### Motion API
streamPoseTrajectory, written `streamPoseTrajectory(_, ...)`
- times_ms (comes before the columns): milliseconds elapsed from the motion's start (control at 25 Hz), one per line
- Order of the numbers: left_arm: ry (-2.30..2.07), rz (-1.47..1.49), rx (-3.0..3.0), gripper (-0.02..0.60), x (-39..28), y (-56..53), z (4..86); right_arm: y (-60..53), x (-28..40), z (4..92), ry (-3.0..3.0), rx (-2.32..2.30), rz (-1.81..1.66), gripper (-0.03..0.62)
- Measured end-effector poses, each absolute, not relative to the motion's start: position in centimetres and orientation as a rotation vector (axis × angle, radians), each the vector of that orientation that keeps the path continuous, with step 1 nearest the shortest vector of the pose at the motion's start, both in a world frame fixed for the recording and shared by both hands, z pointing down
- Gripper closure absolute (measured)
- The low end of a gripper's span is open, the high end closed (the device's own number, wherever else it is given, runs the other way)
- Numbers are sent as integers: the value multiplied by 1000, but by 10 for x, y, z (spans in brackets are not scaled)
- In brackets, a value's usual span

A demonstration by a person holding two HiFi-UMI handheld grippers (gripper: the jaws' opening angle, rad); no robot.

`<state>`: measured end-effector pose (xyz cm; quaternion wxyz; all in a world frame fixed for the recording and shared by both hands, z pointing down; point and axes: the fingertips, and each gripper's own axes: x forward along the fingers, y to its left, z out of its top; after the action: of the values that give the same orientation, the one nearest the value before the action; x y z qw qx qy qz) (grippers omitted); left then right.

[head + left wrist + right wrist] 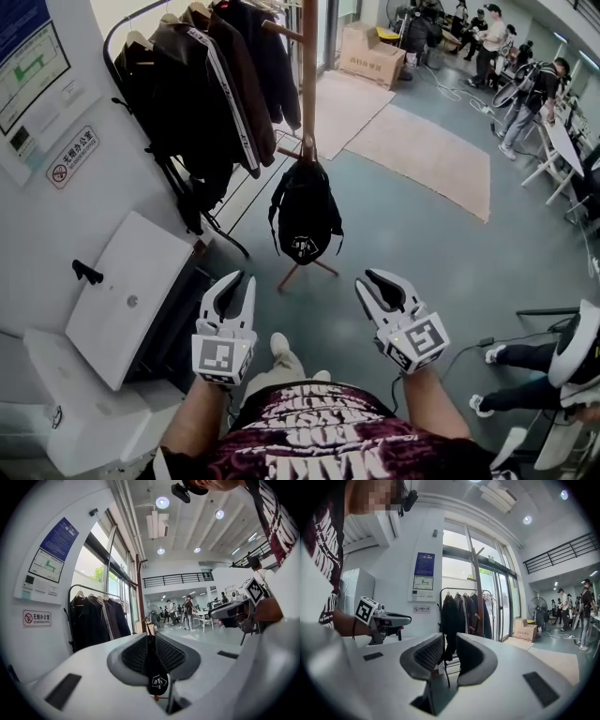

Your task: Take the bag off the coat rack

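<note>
Approach stage, no grasp yet. Held empty, slightly parted: left gripper (238, 279), right gripper (368, 280). Hanging on coat rack (308, 75), well ahead of fingertips (223, 294): bag (305, 217). Next, probably: advance, close on its top, lift clear.

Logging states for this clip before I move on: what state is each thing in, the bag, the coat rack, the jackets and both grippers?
Bag: hanging on the coat rack, not held.
Coat rack: standing upright.
Jackets: hung on the rail beside it.
Left gripper: open, empty, short of the bag.
Right gripper: open, empty, short of the bag.
</note>
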<state>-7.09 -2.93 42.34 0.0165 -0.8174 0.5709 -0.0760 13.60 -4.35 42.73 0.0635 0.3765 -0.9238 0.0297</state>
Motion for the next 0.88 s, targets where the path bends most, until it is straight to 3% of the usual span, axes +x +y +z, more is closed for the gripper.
streamPoseTrajectory(880,1686,-269,-2534,537,-83,-135,417,-136,114,430,-2746,1195,110,499)
